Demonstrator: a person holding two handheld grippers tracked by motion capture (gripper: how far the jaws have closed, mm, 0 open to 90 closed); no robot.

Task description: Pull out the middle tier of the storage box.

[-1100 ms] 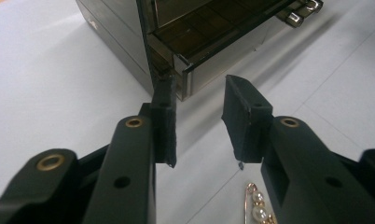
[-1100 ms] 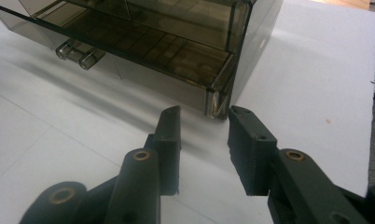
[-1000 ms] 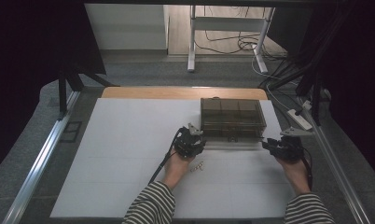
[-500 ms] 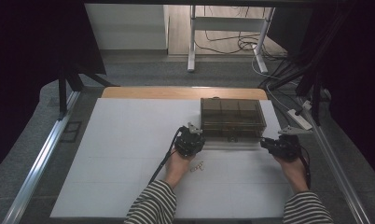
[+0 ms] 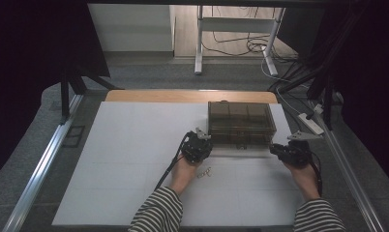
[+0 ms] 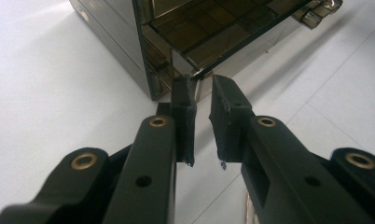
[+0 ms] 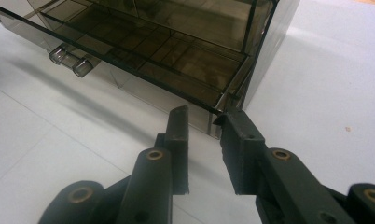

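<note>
A smoky translucent organizer box [image 5: 240, 123] sits on the white desk [image 5: 129, 145], toward its far right part, with its lower drawer [image 7: 143, 60] pulled partly out toward the person. The left tongs [image 5: 198, 145] are at the drawer's left front corner, the right tongs [image 5: 289, 151] at its right front corner. Both pairs have just been closing. In the left gripper view, the jaws stand narrow with the drawer's front edge [image 6: 232, 49] meeting their tips; in the right gripper view the jaws are likewise narrow around the corner of the drawer front. Whether the pads already press on the plastic cannot be told.

The step in hand seems to be taking hold of the drawer at both corners. The next move likely calls for an even, straight pull or push from both hands, so the drawer does not skew in its rails. A small pale part [image 5: 204, 172] lies on the desk near the left hand [image 5: 184, 171].
</note>
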